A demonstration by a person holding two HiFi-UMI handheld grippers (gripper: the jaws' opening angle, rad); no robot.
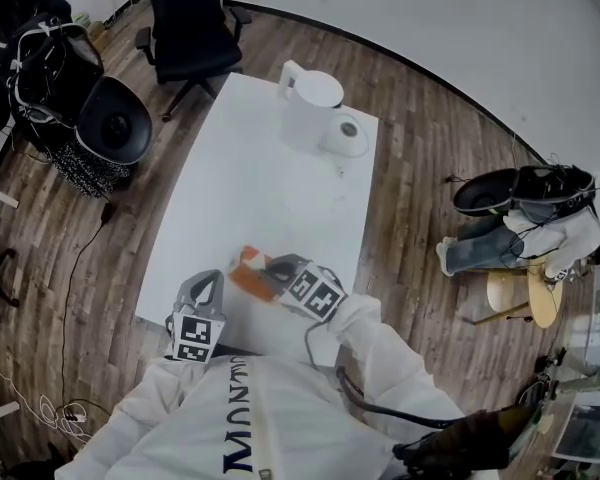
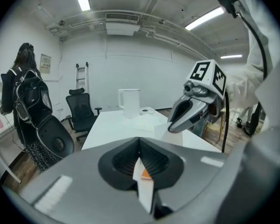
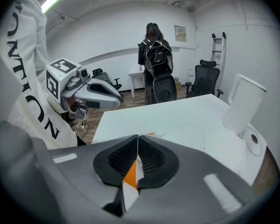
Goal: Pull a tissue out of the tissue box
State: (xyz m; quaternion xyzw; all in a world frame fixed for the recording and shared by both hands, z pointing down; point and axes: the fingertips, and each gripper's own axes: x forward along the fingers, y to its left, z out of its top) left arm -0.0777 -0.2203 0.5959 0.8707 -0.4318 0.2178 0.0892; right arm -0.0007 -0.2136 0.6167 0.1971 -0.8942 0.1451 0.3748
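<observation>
Right gripper (image 1: pixel 276 268) fingers pinched on thin white paper tissue (image 2: pixel 165 133), orange cardboard tissue box (image 1: pixel 248 266) just beneath. Left gripper (image 1: pixel 210 280) fingers pressed together beside box.

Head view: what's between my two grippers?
The orange tissue box sits between the left gripper and right gripper, clearest in the head view.

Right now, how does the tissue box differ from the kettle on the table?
The tissue box is orange; the kettle is white. The tissue box lies low; the kettle stands tall. The tissue box sits at the near end of the table, the kettle at the far end. Both rest on it.
</observation>
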